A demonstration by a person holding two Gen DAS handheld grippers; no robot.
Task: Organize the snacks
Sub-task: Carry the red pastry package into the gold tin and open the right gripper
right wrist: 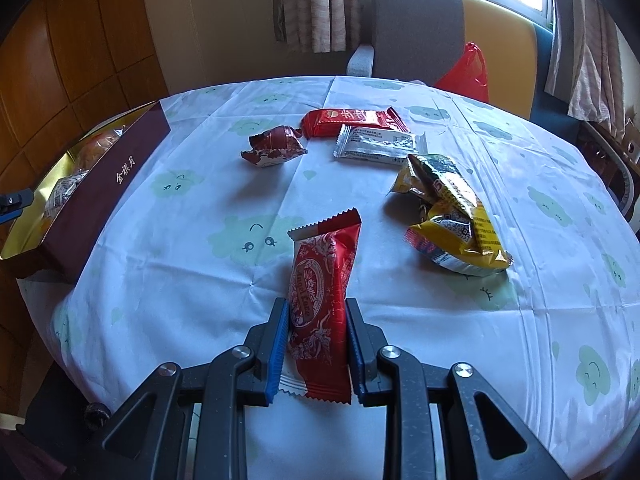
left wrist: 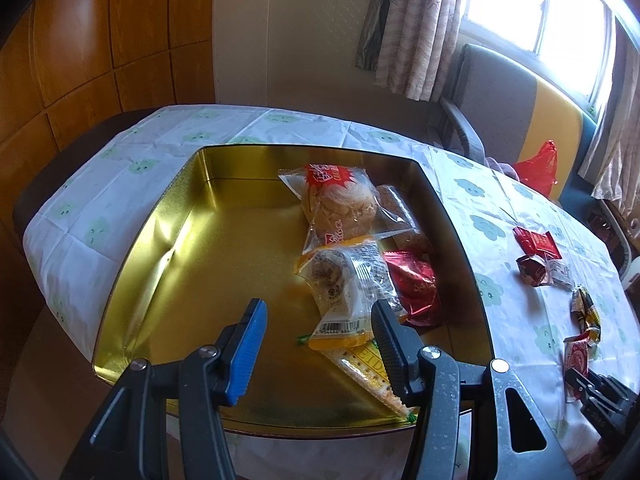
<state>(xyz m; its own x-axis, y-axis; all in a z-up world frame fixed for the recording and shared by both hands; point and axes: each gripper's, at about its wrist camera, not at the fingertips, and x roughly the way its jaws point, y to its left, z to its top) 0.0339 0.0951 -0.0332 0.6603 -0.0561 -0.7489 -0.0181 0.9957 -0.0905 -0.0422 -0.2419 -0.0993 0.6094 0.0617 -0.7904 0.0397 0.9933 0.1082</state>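
From my left wrist camera, the left gripper hangs over the gold-lined rectangular metal tin with its jaws parted and nothing pressed between them. Inside the tin, toward three o'clock of its floor, lie a clear-wrapped round pastry with a red starburst label, a clear-and-yellow wrapped cake with a barcode, a crinkled red foil packet and a yellow-edged cracker pack at five o'clock; the black right finger stands just in front of the barcode wrapper, and I cannot tell whether it touches. The tin rests on a white tablecloth printed with green clouds, with loose wrapped snacks at three o'clock. From my right wrist camera, the right gripper is clenched on a red patterned foil-wrapped biscuit bar, both blue pads pressing its long sides, its serrated top end pointing to twelve o'clock. Beyond it on the cloth lie a crumpled dark red candy wrapper at eleven o'clock, a long red bar packet and a silver printed sachet at twelve, and a yellow-and-black crumpled snack bag at two. The tin's maroon outer wall sits at nine o'clock.
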